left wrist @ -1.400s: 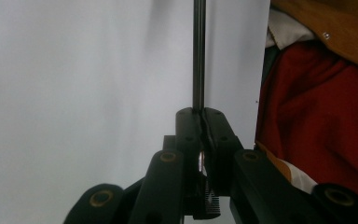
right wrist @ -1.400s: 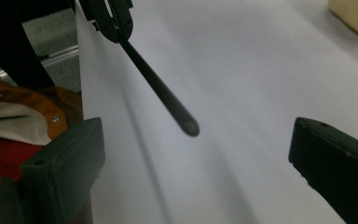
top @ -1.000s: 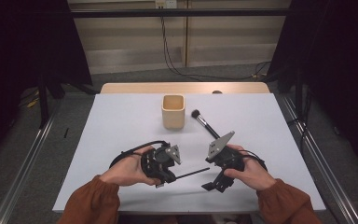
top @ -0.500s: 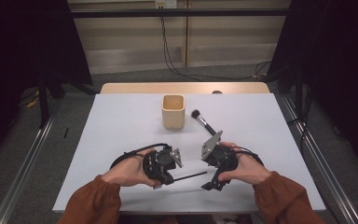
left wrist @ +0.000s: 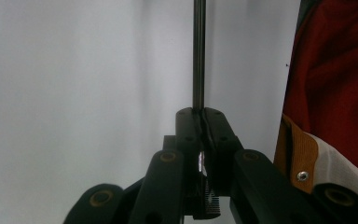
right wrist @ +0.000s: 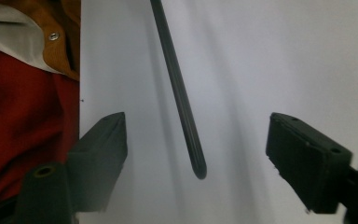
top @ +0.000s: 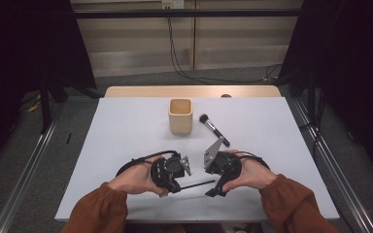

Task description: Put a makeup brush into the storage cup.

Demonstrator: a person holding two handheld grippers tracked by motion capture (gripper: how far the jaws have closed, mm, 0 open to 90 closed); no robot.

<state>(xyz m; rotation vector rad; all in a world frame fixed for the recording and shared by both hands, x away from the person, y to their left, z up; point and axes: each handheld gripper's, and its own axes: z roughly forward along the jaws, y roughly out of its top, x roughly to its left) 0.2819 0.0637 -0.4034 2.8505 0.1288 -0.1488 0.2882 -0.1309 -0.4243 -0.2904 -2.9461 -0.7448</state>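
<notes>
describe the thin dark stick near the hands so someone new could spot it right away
On the white table, look at the near edge between the person's two hands. A thin dark rod sticks out level from the shut left tongs towards the open right tongs. Unlike the makeup brush by the wooden cup, it is bare, with no bristle head showing.

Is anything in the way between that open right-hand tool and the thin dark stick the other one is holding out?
Nothing visible. The thin dark stick, clamped in the left tool, already pokes into the gap of the open right tool, above bare white table.
</notes>
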